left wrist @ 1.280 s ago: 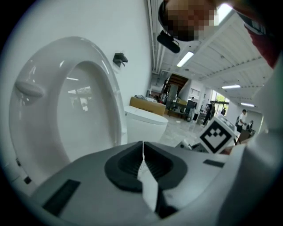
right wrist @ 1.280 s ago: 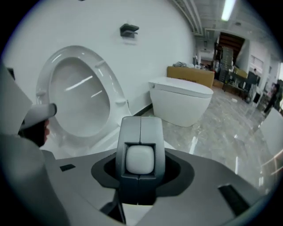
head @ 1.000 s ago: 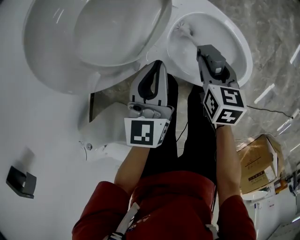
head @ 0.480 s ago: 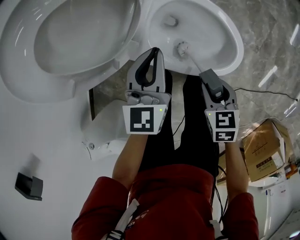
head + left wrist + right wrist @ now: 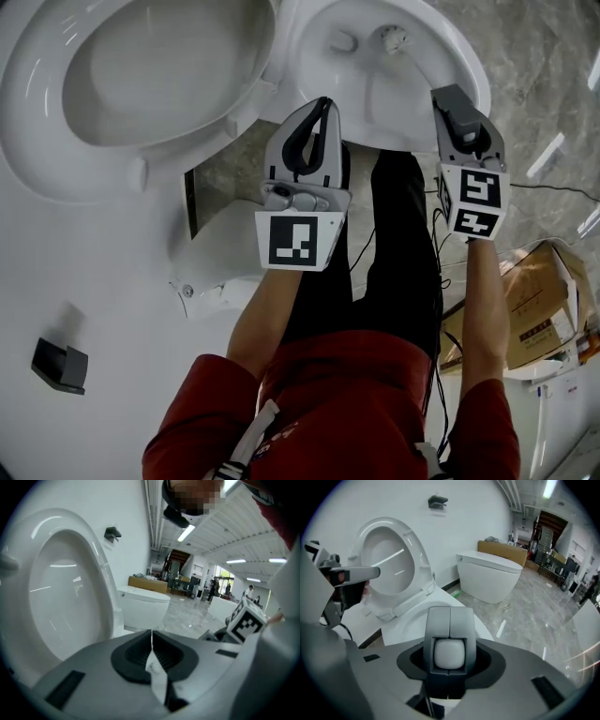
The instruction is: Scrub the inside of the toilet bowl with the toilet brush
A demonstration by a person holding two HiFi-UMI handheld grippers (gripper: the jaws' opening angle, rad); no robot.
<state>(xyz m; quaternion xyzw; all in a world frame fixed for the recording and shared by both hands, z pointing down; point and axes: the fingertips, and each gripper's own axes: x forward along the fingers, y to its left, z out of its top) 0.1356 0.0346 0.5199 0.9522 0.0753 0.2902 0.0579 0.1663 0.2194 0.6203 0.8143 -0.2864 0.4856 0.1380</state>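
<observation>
The white toilet bowl [image 5: 424, 114] lies open at the top of the head view, with its lid [image 5: 141, 89] raised to the left. The toilet brush's bristle head [image 5: 392, 39] sits inside the bowl, to the right of the drain hole. My right gripper [image 5: 457, 111] hangs over the bowl's near right rim and is shut on the brush's grey handle [image 5: 449, 634]. The handle's white end shows between the jaws. My left gripper [image 5: 307, 141] is shut on nothing and hovers beside the bowl's near left rim, by the lid hinge. The lid [image 5: 61, 606] fills the left of the left gripper view.
A cardboard box [image 5: 536, 314] stands on the marble floor at the right, with a thin cable [image 5: 562, 190] near it. A black fitting [image 5: 61, 366] is on the white wall at the left. A second toilet [image 5: 490, 576] stands farther off. The person's black trouser legs [image 5: 375, 272] are below the grippers.
The right gripper has swung right along the bowl's near rim. The brush head has gone from the near wall to the far right of the bowl. The left gripper stays by the hinge.
</observation>
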